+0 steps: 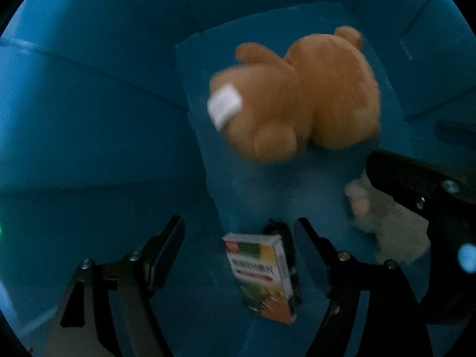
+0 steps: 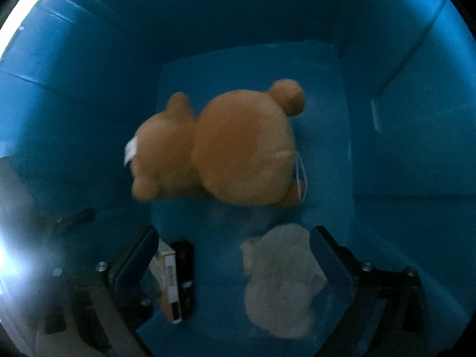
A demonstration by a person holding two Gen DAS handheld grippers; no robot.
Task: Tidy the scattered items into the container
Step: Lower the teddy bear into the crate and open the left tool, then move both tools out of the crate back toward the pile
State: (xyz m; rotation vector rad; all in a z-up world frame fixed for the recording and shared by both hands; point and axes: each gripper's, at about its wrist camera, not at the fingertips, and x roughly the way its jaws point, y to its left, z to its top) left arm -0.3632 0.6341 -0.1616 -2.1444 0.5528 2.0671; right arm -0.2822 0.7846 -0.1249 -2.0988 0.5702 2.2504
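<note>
Both grippers reach down into a blue plastic container (image 1: 89,119) (image 2: 416,148). A brown teddy bear (image 1: 297,95) (image 2: 226,148) lies on its floor. My left gripper (image 1: 241,238) is open, with a small printed box (image 1: 261,276) between its fingers, not gripped; the box stands on edge against a black object (image 1: 282,232). My right gripper (image 2: 235,247) is open, with a white fluffy toy (image 2: 279,279) lying between its fingers. The white toy (image 1: 386,226) and the right gripper's black body (image 1: 431,202) show at the right of the left wrist view. The box (image 2: 169,279) appears beside the right gripper's left finger.
The container's blue walls rise close on all sides. A bare stretch of blue floor (image 2: 267,68) lies beyond the bear. Bright glare (image 2: 12,255) washes out the left edge of the right wrist view.
</note>
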